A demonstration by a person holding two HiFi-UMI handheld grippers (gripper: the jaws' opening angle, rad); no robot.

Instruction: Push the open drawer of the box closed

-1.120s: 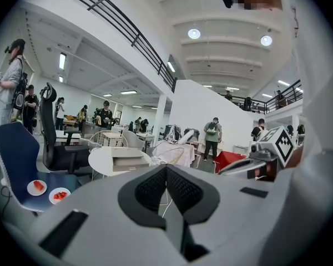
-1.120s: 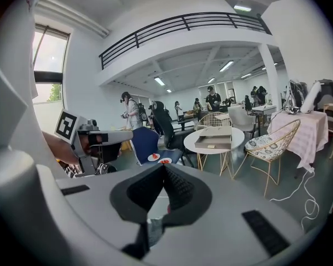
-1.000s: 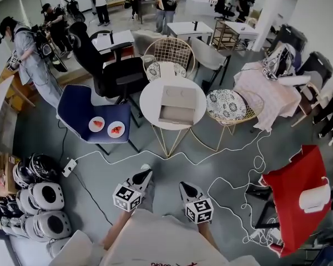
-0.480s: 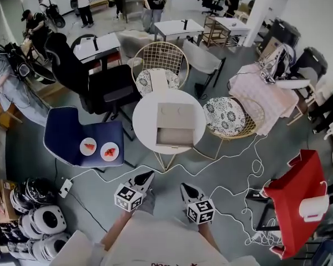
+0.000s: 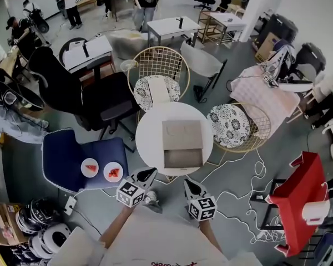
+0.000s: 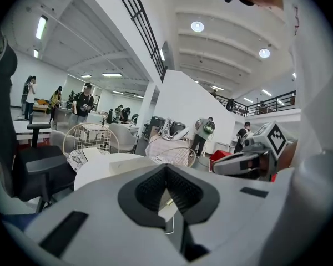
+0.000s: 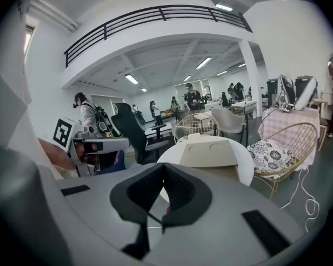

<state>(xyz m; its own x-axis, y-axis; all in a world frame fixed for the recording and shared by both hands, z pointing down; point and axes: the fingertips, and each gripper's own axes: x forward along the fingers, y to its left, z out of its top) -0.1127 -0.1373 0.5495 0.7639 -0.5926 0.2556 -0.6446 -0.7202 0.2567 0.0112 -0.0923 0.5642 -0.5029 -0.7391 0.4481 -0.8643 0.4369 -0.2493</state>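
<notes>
- Beige cardboard box (image 5: 182, 133) sits on the round white surface (image 5: 147, 140), its open drawer (image 5: 183, 158) facing you.
- Your left gripper (image 5: 147, 174) and right gripper (image 5: 187, 183) are both closed and empty, short of the surface.
- You're on approach: next, put a tip squarely on the drawer front.

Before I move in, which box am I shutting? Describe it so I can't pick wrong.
Find the round white table straight ahead, with one wire chair behind it and another on its right. The box is the only thing on that table: flat, beige, squarish. Its drawer stands pulled out on the near side.
</notes>
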